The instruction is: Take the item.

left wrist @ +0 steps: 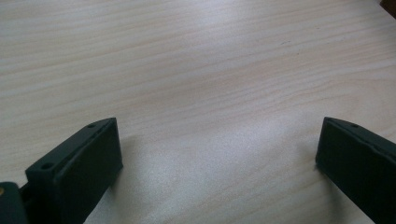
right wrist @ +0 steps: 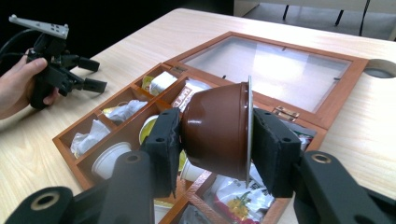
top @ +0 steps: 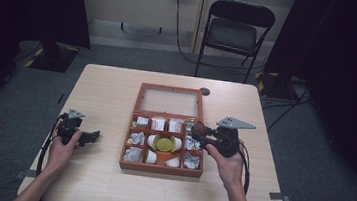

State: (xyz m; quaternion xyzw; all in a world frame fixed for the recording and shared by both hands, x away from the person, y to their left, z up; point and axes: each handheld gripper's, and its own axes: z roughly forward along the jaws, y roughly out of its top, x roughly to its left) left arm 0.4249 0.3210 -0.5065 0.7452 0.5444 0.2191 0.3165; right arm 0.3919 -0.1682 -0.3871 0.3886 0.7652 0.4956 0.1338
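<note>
One brown coffee capsule [right wrist: 217,130] clamped in the right gripper [right wrist: 212,140] over the wooden compartment box [top: 160,168].
Left gripper [left wrist: 219,149] rests on the bench [left wrist: 196,60], fingers [left wrist: 79,163] spread wide.

The right tongs [right wrist: 215,140] squeeze a brown capsule [right wrist: 217,133] between their two black jaws. The capsule lies on its side, with its flat silver lid against the right jaw and its round bottom against the left jaw. Under it sits an open wooden box [right wrist: 327,114] on the pale tabletop [right wrist: 121,51]. The box has little compartments with white cups [right wrist: 109,158] and wrapped packets [right wrist: 122,112] in them. Its glass lid [right wrist: 271,60] lies open and flat behind. Far off at the left, a hand [right wrist: 18,86] holds the left tongs [right wrist: 93,74], jaws apart.
</note>
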